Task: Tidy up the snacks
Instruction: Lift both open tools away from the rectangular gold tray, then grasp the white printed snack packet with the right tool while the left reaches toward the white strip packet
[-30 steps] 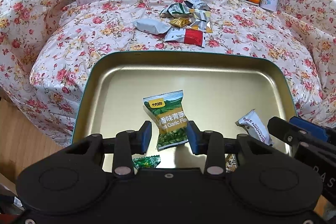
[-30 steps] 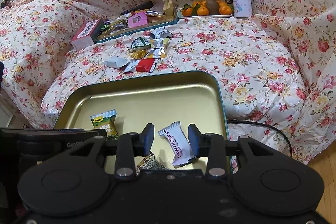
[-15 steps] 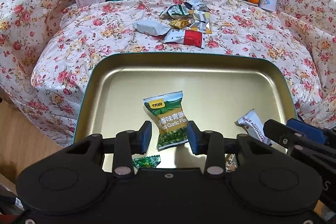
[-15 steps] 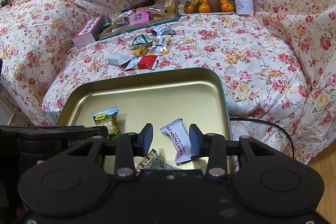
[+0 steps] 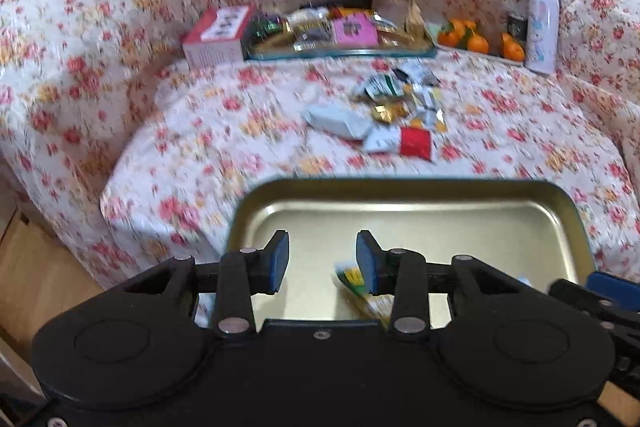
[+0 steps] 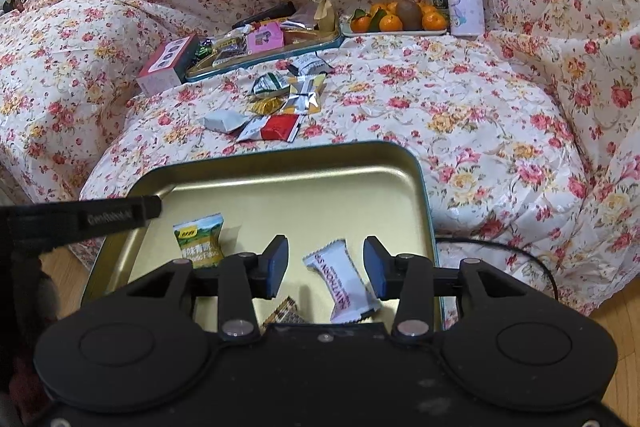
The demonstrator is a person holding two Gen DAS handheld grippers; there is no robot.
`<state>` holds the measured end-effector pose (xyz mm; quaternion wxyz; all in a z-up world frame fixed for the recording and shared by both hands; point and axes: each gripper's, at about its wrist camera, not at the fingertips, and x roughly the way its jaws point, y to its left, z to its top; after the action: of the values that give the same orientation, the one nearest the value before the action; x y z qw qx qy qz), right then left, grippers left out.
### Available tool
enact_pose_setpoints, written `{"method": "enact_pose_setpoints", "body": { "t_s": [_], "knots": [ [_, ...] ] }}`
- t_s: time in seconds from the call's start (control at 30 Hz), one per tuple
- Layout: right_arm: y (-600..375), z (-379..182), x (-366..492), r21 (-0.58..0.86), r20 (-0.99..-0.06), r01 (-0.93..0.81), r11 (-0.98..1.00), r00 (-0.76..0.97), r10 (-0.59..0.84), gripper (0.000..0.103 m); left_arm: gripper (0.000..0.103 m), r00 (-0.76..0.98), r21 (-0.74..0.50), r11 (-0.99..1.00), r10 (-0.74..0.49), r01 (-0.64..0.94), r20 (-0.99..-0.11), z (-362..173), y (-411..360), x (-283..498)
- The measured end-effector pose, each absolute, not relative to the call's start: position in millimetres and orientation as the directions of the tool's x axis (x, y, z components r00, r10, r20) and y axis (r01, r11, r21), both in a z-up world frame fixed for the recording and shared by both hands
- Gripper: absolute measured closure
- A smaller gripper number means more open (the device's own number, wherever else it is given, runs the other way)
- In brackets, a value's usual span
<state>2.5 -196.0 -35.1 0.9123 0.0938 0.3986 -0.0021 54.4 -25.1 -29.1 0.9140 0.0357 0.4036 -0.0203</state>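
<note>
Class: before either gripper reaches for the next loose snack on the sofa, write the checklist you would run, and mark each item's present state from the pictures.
1. Left gripper open and holding nothing: ok.
2. Right gripper open and holding nothing: ok.
3. Loose snacks in view on the sofa: ok.
4. Near tray has bare floor for more: ok.
5. Green packet and white packet lie inside the tray: ok.
6. Left view sharp enough to aim: not ok, blurred.
</note>
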Motion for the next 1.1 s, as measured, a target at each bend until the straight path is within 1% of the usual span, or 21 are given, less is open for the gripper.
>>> {"method": "enact_pose_setpoints", "body": {
  "t_s": [0.27,0.37,0.6,0.7,0.8,1.1],
  "knots": [
    [-197,-25,26,0.147,-0.692,0.053,0.988,0.719,0.064,0.058,0.055,0.725,0.056,0.995,-0.018,0.079,-0.688,-17,-8,92],
    [-198,-20,38,0.136,-0.684,0.04,0.99,0.727,0.064,0.057,0.055,0.727,0.055,0.994,-0.031,0.094,-0.685,-16,-4,106],
    [-197,-15,63,0.123,-0.675,0.015,0.992,0.734,0.072,0.057,0.055,0.689,0.056,0.993,-0.032,0.104,-0.724,-27,-1,142],
    [-196,-14,74,0.12,-0.674,0.003,0.993,0.735,0.079,0.057,0.055,0.655,0.049,0.992,-0.042,0.12,-0.754,-36,-2,158],
    [-197,-14,86,0.124,-0.679,-0.006,0.992,0.729,0.09,0.057,0.055,0.62,0.043,0.99,-0.052,0.138,-0.783,-47,-4,172],
    [-200,-20,119,0.125,-0.701,-0.02,0.992,0.706,0.103,0.057,0.055,0.551,0.058,0.987,-0.036,0.152,-0.834,-76,-8,214]
  ]
}}
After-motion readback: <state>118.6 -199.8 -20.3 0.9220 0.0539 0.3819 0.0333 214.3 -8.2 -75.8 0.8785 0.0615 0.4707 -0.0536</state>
